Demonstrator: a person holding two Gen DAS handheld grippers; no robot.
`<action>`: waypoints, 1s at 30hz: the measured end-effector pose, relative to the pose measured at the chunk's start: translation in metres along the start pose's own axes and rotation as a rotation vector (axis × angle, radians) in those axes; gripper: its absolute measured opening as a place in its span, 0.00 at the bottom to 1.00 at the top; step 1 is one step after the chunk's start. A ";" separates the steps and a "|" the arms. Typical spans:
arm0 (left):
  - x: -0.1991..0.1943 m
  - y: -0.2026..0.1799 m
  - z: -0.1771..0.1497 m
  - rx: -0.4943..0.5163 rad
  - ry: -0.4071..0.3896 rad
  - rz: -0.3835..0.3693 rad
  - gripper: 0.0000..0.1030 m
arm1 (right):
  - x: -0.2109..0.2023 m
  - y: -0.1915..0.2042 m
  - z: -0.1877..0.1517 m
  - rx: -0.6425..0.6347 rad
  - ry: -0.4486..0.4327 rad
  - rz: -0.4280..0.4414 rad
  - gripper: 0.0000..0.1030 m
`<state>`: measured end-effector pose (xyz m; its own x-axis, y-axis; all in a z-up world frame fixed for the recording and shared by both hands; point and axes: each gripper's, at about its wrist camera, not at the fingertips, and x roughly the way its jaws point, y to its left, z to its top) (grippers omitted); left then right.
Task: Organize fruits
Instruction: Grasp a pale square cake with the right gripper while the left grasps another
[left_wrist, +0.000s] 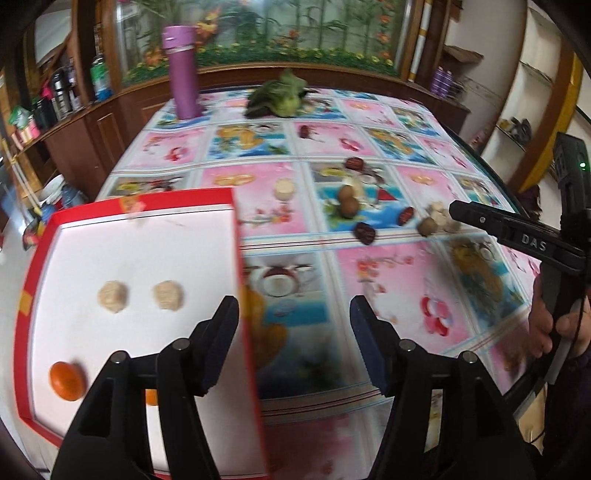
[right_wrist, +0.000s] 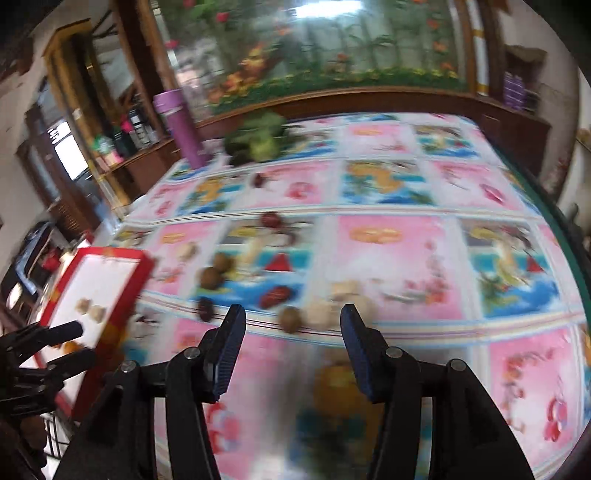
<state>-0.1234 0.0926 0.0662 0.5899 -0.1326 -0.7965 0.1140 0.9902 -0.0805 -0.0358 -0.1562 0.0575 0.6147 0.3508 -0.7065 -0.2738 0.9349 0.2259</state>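
1. The left gripper (left_wrist: 293, 345) is hovering with its fingers (left_wrist: 221, 343) spread wide and holding nothing, straddling the right wall of the red-rimmed box (left_wrist: 236, 236).
2. Inside the box, two pale lumpy fruits (left_wrist: 113, 296) are lying side by side on the white floor, and an orange fruit (left_wrist: 66, 380) is sitting nearer the front left corner.
3. The right gripper (right_wrist: 293, 345) is hanging above the surface (right_wrist: 399, 258), its fingers (right_wrist: 356, 350) also spread apart and empty.
4. Just beyond its fingertips, a brown round fruit (right_wrist: 290, 319) and a cluster of pale fruits (right_wrist: 321, 312) are resting on the patterned cloth.
5. Further back, two brown round fruits (left_wrist: 348, 201) are touching each other, with dark red fruits (left_wrist: 365, 233) scattered nearby.
6. A purple flask (left_wrist: 181, 70) and a leafy green vegetable (left_wrist: 280, 98) are standing at the far edge.
7. A hand (left_wrist: 554, 325) is gripping the right gripper's handle.
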 end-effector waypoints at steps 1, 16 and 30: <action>0.003 -0.009 0.003 0.017 0.007 -0.017 0.62 | 0.002 -0.015 -0.001 0.035 0.011 -0.025 0.52; 0.052 -0.075 0.033 0.131 0.097 -0.096 0.62 | 0.035 -0.031 -0.003 0.018 0.052 -0.001 0.29; 0.085 -0.128 0.071 0.258 0.097 -0.154 0.62 | 0.016 -0.088 0.006 0.247 0.003 0.101 0.27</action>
<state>-0.0310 -0.0487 0.0515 0.4728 -0.2631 -0.8410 0.4020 0.9137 -0.0598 0.0025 -0.2327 0.0307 0.5907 0.4436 -0.6741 -0.1449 0.8801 0.4522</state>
